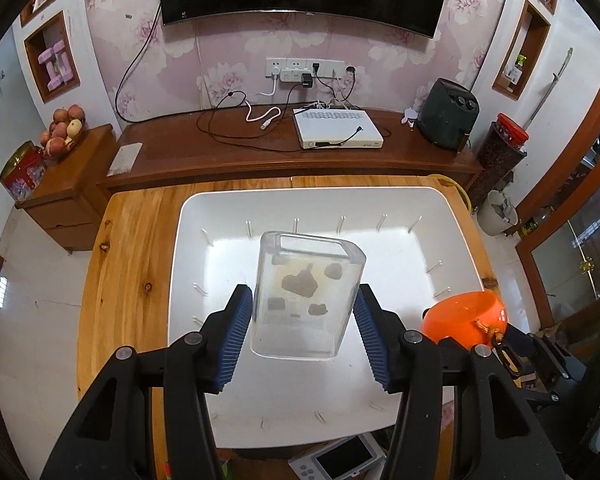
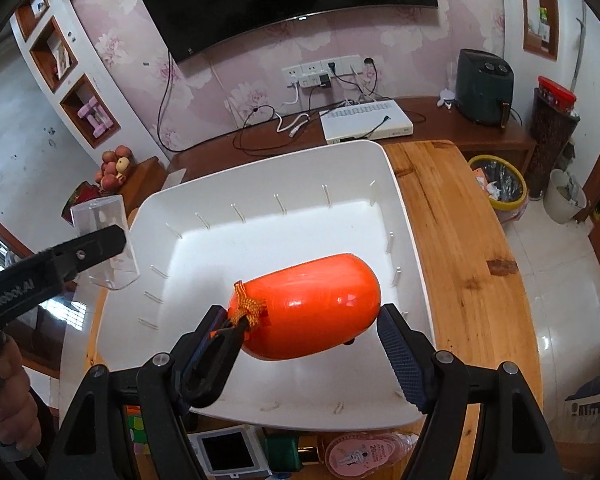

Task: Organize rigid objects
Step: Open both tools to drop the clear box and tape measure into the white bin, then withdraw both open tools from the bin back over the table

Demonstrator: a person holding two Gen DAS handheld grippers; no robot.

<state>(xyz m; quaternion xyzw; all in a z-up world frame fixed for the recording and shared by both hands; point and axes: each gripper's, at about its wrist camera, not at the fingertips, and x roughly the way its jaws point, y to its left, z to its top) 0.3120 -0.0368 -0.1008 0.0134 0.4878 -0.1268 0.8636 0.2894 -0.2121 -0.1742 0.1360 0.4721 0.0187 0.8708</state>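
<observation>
My left gripper (image 1: 304, 312) is shut on a clear square plastic cup (image 1: 306, 294) with grey cartoon prints, held above the white bin (image 1: 452, 224). The cup also shows in the right wrist view (image 2: 106, 240), over the bin's left rim. My right gripper (image 2: 300, 334) is shut on an orange plastic container (image 2: 312, 306) with an orange cord and black clip, held above the white bin (image 2: 404, 216). The orange container shows at the right of the left wrist view (image 1: 466, 314).
The bin sits on a wooden table (image 2: 460, 240). A small device with a screen (image 2: 228, 454), a pink bottle (image 2: 360, 454) and other items lie at the table's near edge. Behind stands a TV cabinet (image 1: 220, 152) with a white box, cables and an air fryer.
</observation>
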